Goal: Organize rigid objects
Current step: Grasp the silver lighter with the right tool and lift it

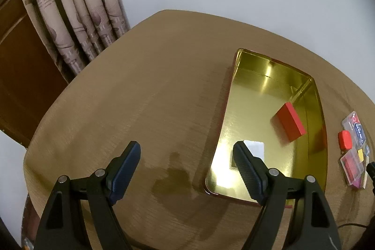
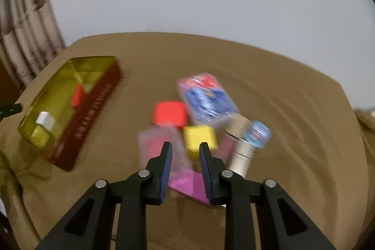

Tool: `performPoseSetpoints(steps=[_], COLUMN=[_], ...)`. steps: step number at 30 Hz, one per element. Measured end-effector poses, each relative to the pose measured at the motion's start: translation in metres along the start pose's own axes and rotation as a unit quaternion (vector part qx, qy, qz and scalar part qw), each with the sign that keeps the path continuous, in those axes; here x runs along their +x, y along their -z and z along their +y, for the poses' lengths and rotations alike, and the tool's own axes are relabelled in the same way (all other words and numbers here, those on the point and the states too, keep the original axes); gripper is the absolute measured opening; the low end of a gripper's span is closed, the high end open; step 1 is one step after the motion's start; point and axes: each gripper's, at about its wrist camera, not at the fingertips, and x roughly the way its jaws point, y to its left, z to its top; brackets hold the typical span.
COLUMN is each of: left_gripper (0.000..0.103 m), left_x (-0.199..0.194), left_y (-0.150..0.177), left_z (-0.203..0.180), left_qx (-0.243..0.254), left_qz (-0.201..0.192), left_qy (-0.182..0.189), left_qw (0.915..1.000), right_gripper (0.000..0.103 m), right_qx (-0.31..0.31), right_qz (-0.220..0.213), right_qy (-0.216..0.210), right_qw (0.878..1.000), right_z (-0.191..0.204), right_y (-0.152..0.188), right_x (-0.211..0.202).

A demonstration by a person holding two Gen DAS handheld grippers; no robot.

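Brown cloth covers the worktop [image 1: 145, 90]; plain pale wall behind, patterned curtain [image 1: 77, 15] at upper left of both views.

Left wrist view, left to right: left gripper [image 1: 187, 157] at the bottom, jaws spread wide with nothing between them, left finger over bare cloth, right finger over the near end of the tin [image 1: 314, 156]. Tin is gold inside, lying open at centre right. Inside it a red block [image 1: 290, 121] sits against the right wall, and a white block [image 1: 254, 150] sits at the near end, partly behind the right finger. At the right edge, outside the tin, a small pile: clear case [image 1: 355, 124], red cube [image 1: 344, 139] and more, touching or overlapping.

Right wrist view, motion-blurred, left to right: the tin at left with a dark red outer wall, red and white blocks inside. Right gripper [image 2: 185, 150] at bottom centre, jaws slightly apart, gripping nothing. Just beyond the tips is the pile: pink clear case [image 2: 154, 144], red cube, yellow cube [image 2: 199, 137], blue-and-red clear case, silver cylinder [image 2: 241, 156], small blue item [image 2: 256, 134]. A magenta piece [image 2: 187, 184] shows below, between the fingers; can't tell whether it touches them.
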Motion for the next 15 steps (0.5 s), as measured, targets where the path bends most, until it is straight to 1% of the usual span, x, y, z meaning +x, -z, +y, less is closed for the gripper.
performPoseSetpoints(steps=[2,4,6,11,15], left_gripper=[0.078,0.078,0.078,0.079,0.079], left_x=[0.000,0.000,0.000,0.001,0.001], left_y=[0.000,0.000,0.000,0.002,0.002], left_z=[0.000,-0.001,-0.001,-0.002,-0.003], left_qx=[0.001,0.002,0.003,0.003,0.005], left_qz=[0.000,0.000,0.000,-0.002,-0.003], left_qy=[-0.001,-0.001,-0.004,-0.006,-0.008], left_qw=[1.0000,1.0000,1.0000,1.0000,1.0000], right_gripper=[0.024,0.024,0.024,0.024,0.024], right_qx=[0.019,0.030,0.033,0.029,0.031], right_qz=[0.008,0.017,0.019,0.014,0.015], right_qy=[0.005,0.009,0.012,0.040,0.053], right_qw=[1.000,0.999,0.999,0.999,0.998], right_z=[-0.015,-0.023,-0.022,-0.020,-0.028], right_y=[0.004,0.007,0.009,0.003,0.007], right_x=[0.006,0.011,0.016,0.024,0.029])
